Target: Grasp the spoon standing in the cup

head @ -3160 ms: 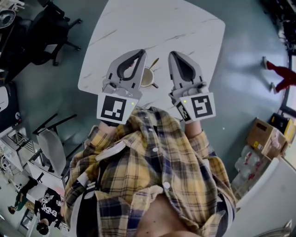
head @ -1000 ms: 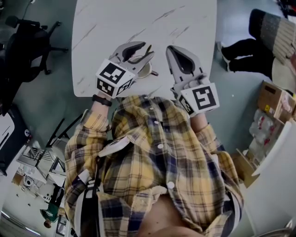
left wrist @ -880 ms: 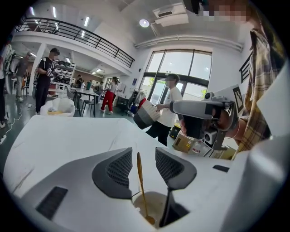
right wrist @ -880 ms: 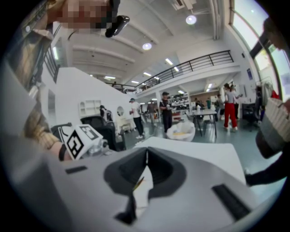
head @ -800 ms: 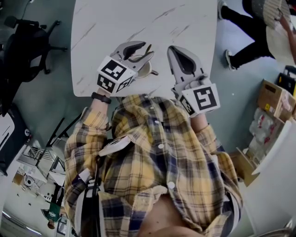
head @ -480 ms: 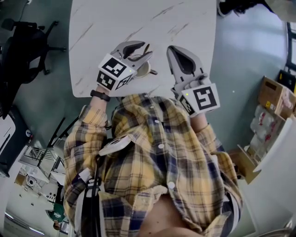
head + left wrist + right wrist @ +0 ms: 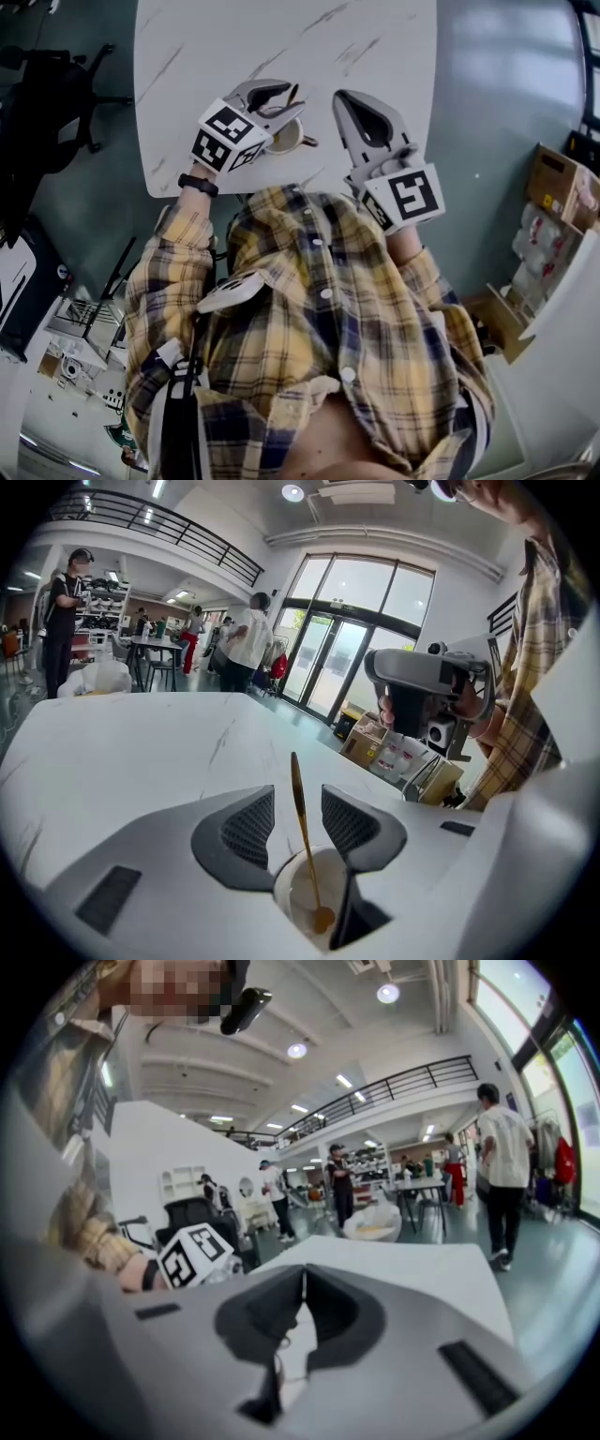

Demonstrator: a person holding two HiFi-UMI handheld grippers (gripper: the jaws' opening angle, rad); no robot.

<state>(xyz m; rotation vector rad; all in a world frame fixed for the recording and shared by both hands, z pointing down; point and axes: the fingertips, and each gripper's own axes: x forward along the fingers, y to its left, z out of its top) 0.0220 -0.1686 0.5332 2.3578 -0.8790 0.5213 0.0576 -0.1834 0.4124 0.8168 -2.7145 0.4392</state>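
A pale cup stands near the front edge of the white marble table, with a gold spoon standing in it. My left gripper lies tilted over the cup, open. In the left gripper view the spoon rises out of the cup between the two ribbed pads, with a gap on each side. My right gripper hovers to the right of the cup, shut and holding nothing. In the right gripper view its tips meet.
The table's near edge runs just under both grippers. Cardboard boxes stand on the floor at the right and a black office chair at the left. Several people stand far off in the hall.
My left gripper has tilted over the cup and opened round the spoon handle since the earliest frame. Over the last second it barely shifts. The right gripper keeps its place.
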